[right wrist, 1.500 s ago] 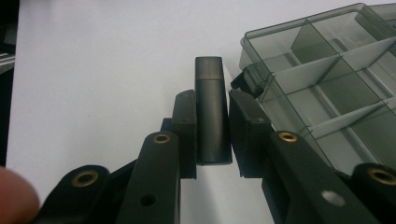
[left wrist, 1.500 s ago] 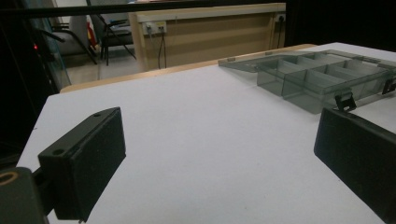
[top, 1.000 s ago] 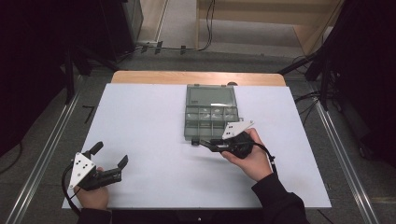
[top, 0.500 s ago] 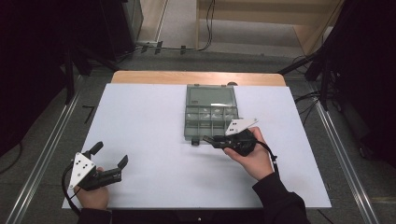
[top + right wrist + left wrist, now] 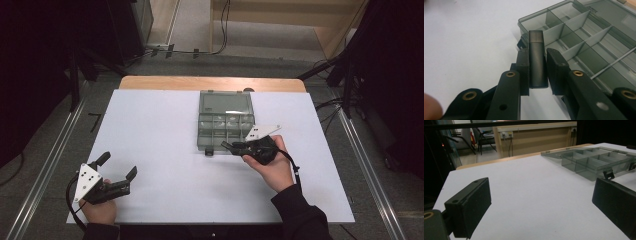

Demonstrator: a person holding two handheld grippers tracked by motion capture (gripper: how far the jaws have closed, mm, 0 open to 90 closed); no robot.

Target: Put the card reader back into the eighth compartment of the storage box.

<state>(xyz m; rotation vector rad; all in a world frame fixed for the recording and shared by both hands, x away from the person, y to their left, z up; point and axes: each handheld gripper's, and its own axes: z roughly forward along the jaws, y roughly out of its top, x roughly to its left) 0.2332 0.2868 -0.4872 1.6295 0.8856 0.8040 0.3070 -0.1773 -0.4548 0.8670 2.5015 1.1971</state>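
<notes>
A smoky clear compartment box (image 5: 224,131) lies open on the white table, its lid (image 5: 225,102) flat behind it. In the right gripper view a small dark rectangular bar (image 5: 536,41) stands clamped between the two pads, its tip over the near corner of the box (image 5: 584,37). My right gripper (image 5: 227,146) is shut on that bar at the box's front edge. My left gripper (image 5: 119,165) rests near the table's front left, jaws wide apart with nothing between them. The left gripper view shows the box (image 5: 596,161) far off at the right.
The white table top (image 5: 160,125) has a wooden strip (image 5: 210,82) along its far edge. Metal rails (image 5: 50,165) run along both sides. Cables lie on the floor beyond the table, and a latch (image 5: 608,173) hangs on the box's front.
The right gripper has shifted slightly to the right along the box's front edge, still holding the bar. The left gripper has stayed where it was.
</notes>
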